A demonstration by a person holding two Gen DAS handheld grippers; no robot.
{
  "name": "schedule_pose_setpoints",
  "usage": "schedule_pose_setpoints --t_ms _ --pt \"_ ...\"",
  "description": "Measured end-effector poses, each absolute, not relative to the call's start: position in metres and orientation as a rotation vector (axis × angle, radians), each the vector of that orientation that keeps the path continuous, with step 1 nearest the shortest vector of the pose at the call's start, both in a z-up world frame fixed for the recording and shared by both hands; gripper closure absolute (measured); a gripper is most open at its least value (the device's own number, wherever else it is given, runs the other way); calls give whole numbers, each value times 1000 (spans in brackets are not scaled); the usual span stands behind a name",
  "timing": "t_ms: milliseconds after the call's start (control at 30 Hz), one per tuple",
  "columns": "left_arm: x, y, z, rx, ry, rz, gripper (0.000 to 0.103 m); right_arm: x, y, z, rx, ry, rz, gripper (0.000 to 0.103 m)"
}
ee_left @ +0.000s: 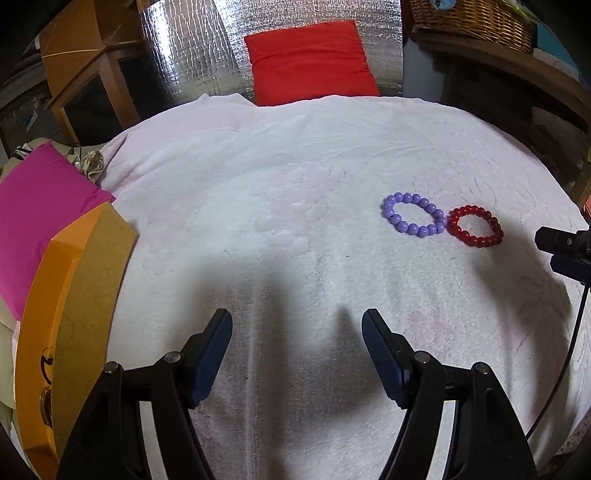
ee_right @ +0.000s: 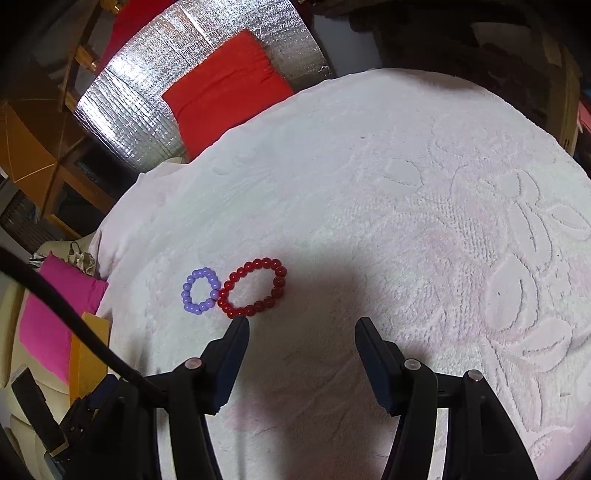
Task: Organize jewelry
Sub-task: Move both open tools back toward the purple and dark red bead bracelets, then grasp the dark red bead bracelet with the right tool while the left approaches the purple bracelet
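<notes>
Left wrist view is showing the left gripper (ee_left: 297, 325) hovering with its fingers (ee_left: 214, 354) spread wide and holding nothing, above a white towel (ee_left: 295, 184) that is covering the counter. A purple bead bracelet (ee_left: 413, 215) and a red bead bracelet (ee_left: 475, 226) are lying flat on the towel, touching side by side, well ahead and to the right of these fingers. An orange box (ee_left: 59, 314) is sitting open at the towel's left edge; its inside is not showing, so what it is holding cannot be told. A wicker basket (ee_left: 476, 18) is standing on a shelf at the back right, with its contents unclear. In the right wrist view, the right gripper (ee_right: 301, 325) is also spreading its fingers (ee_right: 232, 354) wide and empty, just short of the red bracelet.
</notes>
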State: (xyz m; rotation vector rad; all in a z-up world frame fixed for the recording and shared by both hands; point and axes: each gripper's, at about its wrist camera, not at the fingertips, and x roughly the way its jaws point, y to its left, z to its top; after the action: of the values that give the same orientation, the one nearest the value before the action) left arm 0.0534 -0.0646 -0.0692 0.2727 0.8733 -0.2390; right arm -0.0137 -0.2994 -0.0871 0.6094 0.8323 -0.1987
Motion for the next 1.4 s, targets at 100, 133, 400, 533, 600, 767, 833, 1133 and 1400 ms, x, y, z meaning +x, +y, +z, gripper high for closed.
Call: schedule_pose_setpoints --t_ms 100,133,400,533,600,767,833,1133,1400 --pt "54 -69 -71 274 876 -245 30 -15 -302 -86 609 825 -194 39" --pt "55 -71 -71 274 877 -248 30 -16 -302 -86 608 822 -192 39" --pt "57 -83 -75 276 888 -263 30 -19 -308 -87 612 810 -187 39" --pt "60 -86 -77 267 899 -265 30 -18 -309 -87 613 793 -178 39" --pt "62 -88 -78 263 905 -266 30 -14 -309 -87 610 789 -167 45" --pt "65 -92 -79 254 916 -273 30 -3 -304 -91 604 796 -144 54" --pt "67 -92 -79 247 920 -277 30 2 -303 -92 602 790 -148 56" --pt "73 -89 -81 242 932 -277 30 29 -294 -96 584 789 -191 64" --pt "79 -80 -85 242 936 -260 30 52 -284 -106 484 817 -250 81"
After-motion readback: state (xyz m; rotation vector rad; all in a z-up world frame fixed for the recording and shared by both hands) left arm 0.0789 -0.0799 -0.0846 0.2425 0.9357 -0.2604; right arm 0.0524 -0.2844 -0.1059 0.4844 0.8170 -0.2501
